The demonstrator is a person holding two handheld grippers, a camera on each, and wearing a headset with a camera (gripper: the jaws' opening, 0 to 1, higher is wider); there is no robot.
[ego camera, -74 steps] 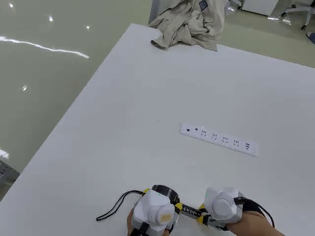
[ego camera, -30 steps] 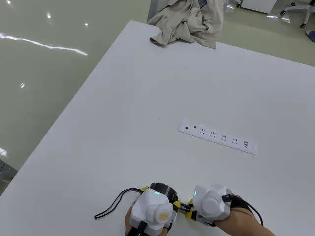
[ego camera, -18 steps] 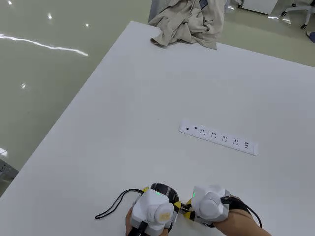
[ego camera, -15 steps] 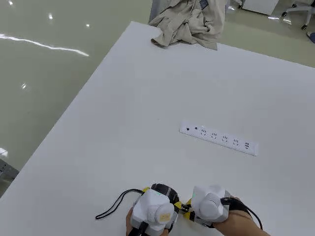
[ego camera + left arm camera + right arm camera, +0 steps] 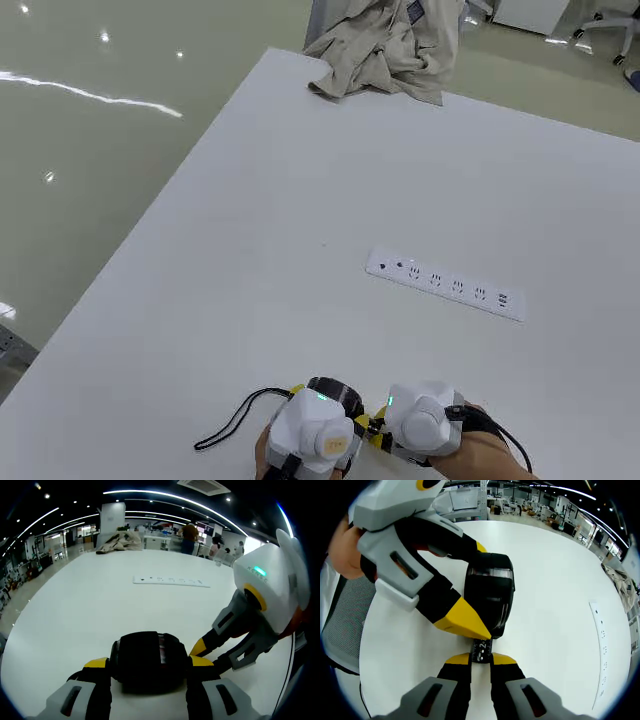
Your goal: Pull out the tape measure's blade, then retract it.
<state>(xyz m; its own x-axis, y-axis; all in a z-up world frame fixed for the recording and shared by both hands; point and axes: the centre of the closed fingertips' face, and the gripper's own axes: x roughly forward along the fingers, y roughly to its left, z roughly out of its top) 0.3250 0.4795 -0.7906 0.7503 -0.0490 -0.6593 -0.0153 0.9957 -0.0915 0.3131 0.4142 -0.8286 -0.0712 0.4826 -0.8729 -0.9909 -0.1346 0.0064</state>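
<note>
Now the left gripper (image 5: 149, 664) clamps the tape measure (image 5: 150, 652) on the table (image 5: 300, 200); the right gripper (image 5: 481, 660) pinches its barely exposed blade (image 5: 481, 651).

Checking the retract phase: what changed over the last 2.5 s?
The right gripper, shut on the blade, moved in toward the tape measure, so the exposed blade shrank to a short stub. The left gripper stayed shut on the tape measure. The power strip and cloth are unchanged.
</note>
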